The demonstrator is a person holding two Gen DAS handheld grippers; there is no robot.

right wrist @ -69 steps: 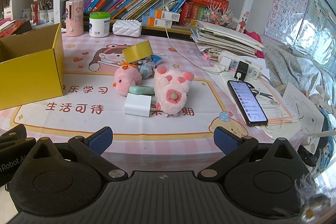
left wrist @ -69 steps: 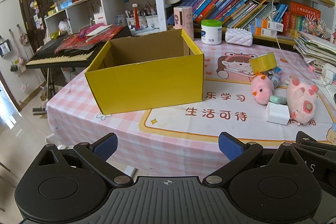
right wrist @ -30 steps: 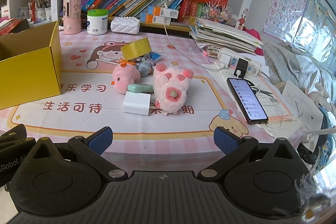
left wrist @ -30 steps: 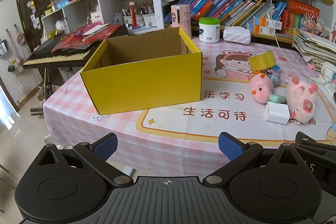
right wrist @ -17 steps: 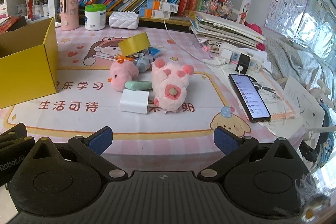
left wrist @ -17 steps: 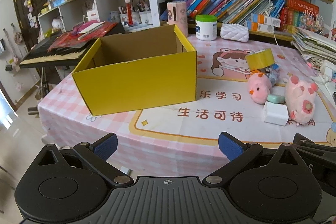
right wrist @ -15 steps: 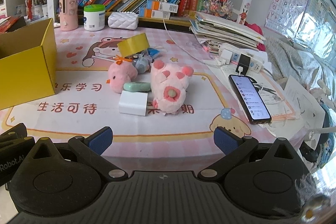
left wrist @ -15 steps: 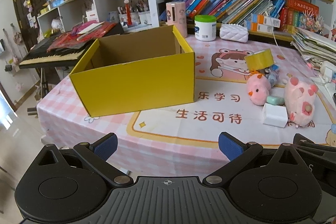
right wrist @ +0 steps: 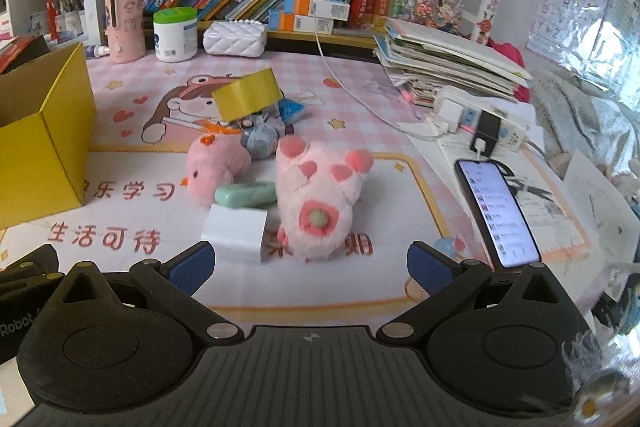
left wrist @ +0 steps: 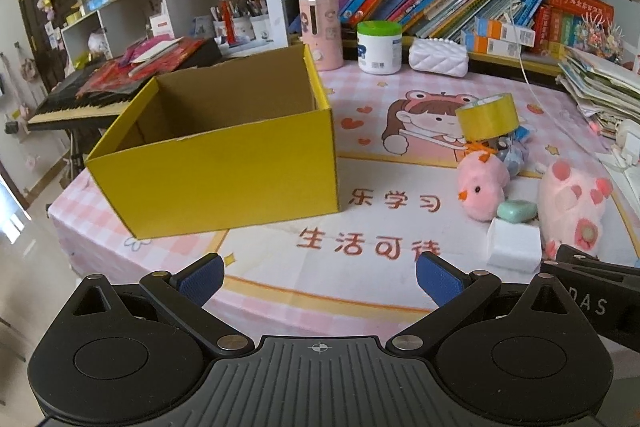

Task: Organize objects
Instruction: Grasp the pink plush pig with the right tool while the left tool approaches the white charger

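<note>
Closer now: yellow box (left wrist: 224,155) at table's left edge, pink plush pig (right wrist: 316,195) mid-table; my left gripper (left wrist: 318,277) and right gripper (right wrist: 310,265) spread, empty.

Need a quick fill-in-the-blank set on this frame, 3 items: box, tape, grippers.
1. The yellow box on the table holds ____.
2. The yellow tape roll sits behind the pink ____ toy.
3. The left gripper and right gripper both have their jaws ____.

Missing words: nothing; chick; open
</note>
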